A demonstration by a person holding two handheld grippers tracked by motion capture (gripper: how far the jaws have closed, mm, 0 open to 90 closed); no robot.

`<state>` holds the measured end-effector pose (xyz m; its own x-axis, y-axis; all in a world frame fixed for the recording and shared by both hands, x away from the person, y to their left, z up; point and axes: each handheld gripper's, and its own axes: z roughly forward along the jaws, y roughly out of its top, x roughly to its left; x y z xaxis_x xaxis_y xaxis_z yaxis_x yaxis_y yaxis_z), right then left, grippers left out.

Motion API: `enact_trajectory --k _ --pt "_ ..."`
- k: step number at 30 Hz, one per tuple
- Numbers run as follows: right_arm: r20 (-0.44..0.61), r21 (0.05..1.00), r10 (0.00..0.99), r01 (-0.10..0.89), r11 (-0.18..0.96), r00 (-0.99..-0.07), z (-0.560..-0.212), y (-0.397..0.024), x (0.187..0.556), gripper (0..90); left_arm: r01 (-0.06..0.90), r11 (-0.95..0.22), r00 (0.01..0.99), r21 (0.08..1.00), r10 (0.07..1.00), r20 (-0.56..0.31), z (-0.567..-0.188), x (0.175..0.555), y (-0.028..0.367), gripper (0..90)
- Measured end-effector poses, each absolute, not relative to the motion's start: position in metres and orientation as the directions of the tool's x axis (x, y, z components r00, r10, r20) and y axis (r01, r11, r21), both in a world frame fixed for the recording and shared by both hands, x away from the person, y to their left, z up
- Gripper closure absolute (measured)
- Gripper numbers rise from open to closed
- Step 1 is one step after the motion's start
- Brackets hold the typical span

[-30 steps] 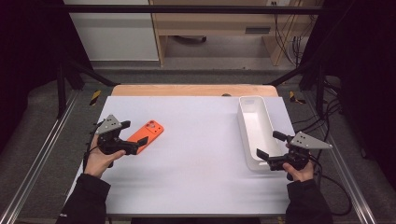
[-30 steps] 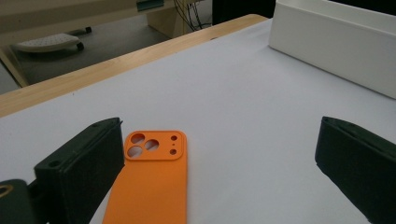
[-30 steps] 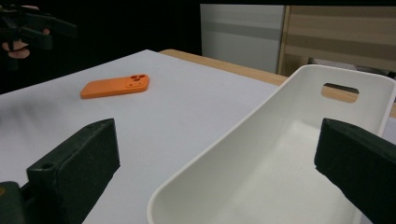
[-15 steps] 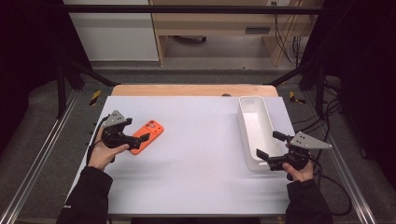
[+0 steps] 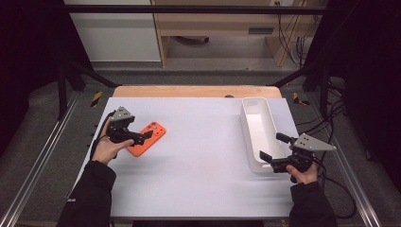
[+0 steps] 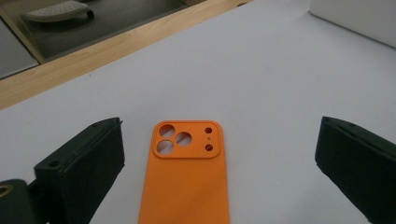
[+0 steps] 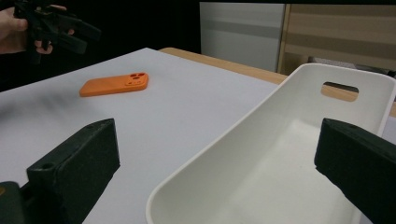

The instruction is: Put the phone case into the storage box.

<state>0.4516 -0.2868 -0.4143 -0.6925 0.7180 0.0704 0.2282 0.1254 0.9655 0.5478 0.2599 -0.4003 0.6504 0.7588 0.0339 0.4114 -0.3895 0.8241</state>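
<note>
Left gripper (image 6: 219, 172) hung wide over the flat orange plastic phone case (image 6: 187, 177); I judged lowering squarely astride its long edges best.

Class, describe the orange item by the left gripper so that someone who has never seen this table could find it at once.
Start at the white table and go to its left half, far from the long white bin at the right. Flat between the open jaws of the left gripper lies the phone case: the only orange thing, with round camera holes at one end.
</note>
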Motion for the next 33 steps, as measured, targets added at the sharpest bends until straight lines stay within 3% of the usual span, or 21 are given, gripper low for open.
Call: enact_trajectory --k 33 --pt "0.075 0.966 0.714 0.229 0.122 -0.697 -0.414 -0.287 0.451 0.5 0.482 -0.485 0.648 0.730 0.758 0.076 -0.410 0.588 0.257 0.7"
